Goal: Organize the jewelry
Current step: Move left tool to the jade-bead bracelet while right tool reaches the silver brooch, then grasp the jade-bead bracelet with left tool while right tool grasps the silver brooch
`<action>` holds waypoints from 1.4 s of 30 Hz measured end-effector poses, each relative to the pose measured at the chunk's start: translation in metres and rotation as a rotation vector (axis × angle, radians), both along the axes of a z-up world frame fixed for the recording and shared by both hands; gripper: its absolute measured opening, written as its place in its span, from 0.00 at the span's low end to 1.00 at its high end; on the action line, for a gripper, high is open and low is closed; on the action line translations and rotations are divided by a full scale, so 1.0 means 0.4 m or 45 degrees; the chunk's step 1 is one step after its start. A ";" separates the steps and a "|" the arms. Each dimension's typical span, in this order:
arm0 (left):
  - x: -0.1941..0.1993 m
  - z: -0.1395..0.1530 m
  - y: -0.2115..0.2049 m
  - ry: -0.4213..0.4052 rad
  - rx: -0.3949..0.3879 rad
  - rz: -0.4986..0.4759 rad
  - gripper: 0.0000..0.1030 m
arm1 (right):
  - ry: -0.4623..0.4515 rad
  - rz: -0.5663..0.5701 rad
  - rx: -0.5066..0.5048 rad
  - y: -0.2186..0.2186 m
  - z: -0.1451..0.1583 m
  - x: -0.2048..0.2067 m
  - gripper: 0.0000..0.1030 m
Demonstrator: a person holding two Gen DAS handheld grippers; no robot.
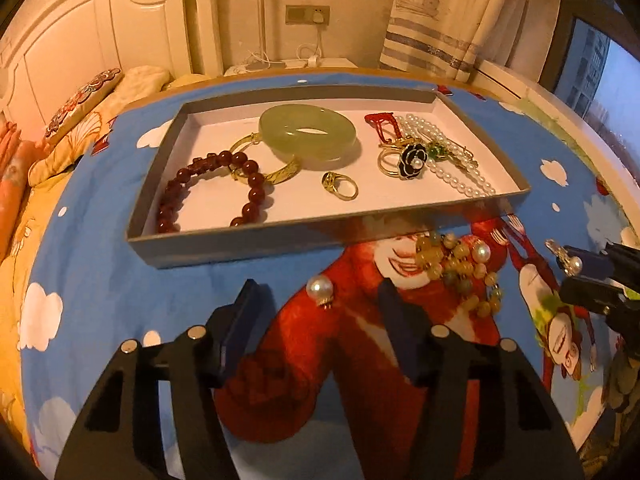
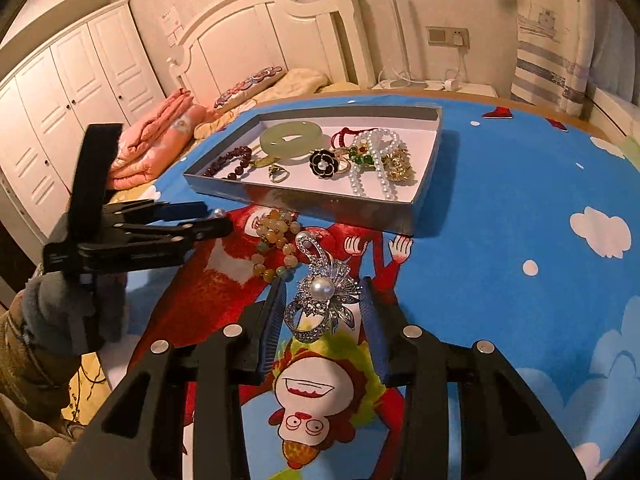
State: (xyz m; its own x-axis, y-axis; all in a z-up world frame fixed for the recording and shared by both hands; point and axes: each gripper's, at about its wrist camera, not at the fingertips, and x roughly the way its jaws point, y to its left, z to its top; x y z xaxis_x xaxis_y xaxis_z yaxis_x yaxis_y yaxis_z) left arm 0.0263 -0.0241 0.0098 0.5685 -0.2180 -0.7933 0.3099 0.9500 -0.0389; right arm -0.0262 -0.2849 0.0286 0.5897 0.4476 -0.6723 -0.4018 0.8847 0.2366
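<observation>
**Brooch between the right fingers, pearl earring ahead of the left**

The right gripper (image 2: 323,308) is spread around the silver brooch (image 2: 320,300) on the blue cloth (image 2: 500,220), not visibly pinching it; its long axis runs toward the tray (image 2: 424,200) ahead. The left gripper (image 1: 316,312) stands open, a pearl earring (image 1: 320,289) between its tips. Only the right view shows the brooch's full shape; the left view catches merely its edge.
</observation>
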 end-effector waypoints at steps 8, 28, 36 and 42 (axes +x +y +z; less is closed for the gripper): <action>-0.040 0.046 -0.028 -0.078 -0.073 -0.064 0.57 | -0.012 -0.005 0.035 -0.011 0.001 -0.006 0.37; -0.048 -0.007 -0.189 -0.041 0.035 -0.276 0.33 | 0.047 0.004 -0.044 -0.014 -0.010 -0.015 0.38; -0.046 -0.009 -0.187 -0.043 0.025 -0.274 0.33 | 0.095 0.012 -0.124 -0.004 -0.035 -0.040 0.51; -0.047 -0.009 -0.183 -0.039 0.006 -0.272 0.33 | 0.118 0.002 -0.141 -0.005 -0.035 -0.032 0.51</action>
State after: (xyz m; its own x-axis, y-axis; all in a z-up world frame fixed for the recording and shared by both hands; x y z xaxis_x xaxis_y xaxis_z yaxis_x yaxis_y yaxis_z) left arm 0.0077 -0.0975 0.0061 0.5337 -0.3323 -0.7777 0.5050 0.8628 -0.0221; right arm -0.0391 -0.2867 0.0146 0.5223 0.3684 -0.7691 -0.3845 0.9067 0.1732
